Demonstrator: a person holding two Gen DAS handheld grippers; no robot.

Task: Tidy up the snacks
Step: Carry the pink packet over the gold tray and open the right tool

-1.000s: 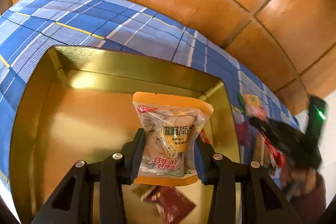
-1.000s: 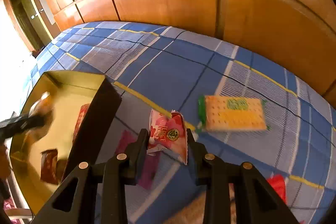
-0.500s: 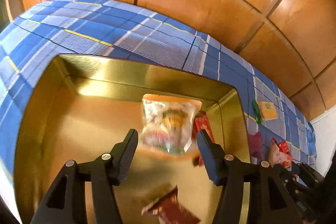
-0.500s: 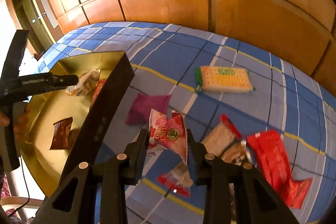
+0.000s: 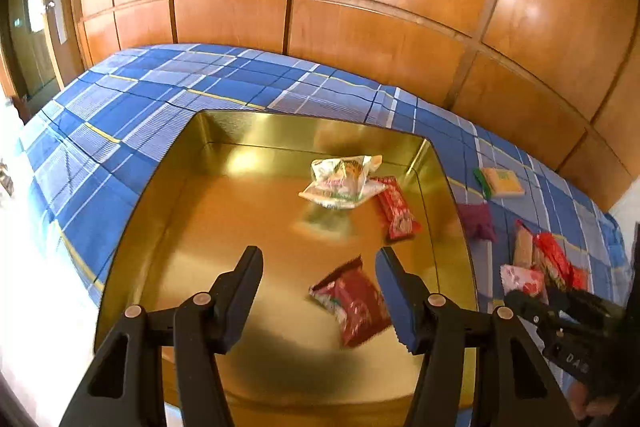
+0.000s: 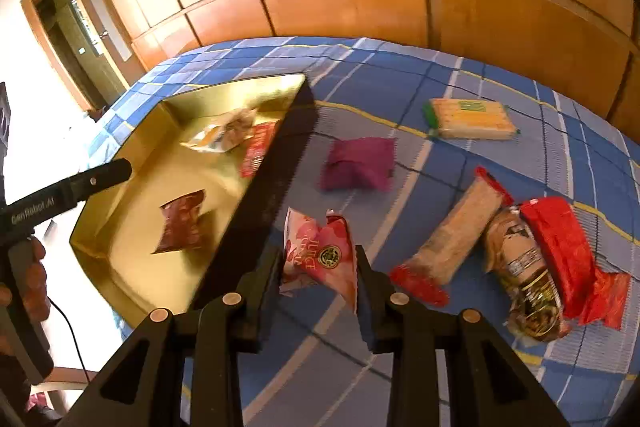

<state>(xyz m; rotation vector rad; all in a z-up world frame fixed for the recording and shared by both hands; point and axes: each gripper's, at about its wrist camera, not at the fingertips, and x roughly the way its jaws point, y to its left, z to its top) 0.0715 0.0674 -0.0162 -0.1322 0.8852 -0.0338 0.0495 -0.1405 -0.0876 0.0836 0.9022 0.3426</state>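
1. The left gripper (image 5: 320,279) hangs over the gold tin (image 5: 168,179) with its jaws spread and nothing between them; they have just been opening. The clear packet (image 5: 340,179) it let go lies at the tin's far side, touching a red packet (image 5: 396,207).
2. A dark red packet (image 5: 352,303) lies flat on the tin's floor nearer the camera. So three snacks are in the tin, loosely scattered, which suggests they are dropped in rather than laid in rows.
3. The right gripper (image 6: 318,259) pinches a pink packet (image 6: 320,251) by its sides, held above the bed (image 6: 400,67) just beside the tin's dark outer wall. Judging by this, it is next for the tin.
4. Left on the bed: a purple pouch (image 6: 358,165), a yellow cracker pack (image 6: 470,115) farther off, and a close cluster of a long biscuit pack (image 6: 452,239), a brown packet (image 6: 520,267) and a red bag (image 6: 560,255).
5. The tin sits at the bed's edge, open side up, within reach of both hands, so either can feed it in turn.
6. The pink packet must clear the tin's wall; its soft, crinkled film may slip in a side pinch.
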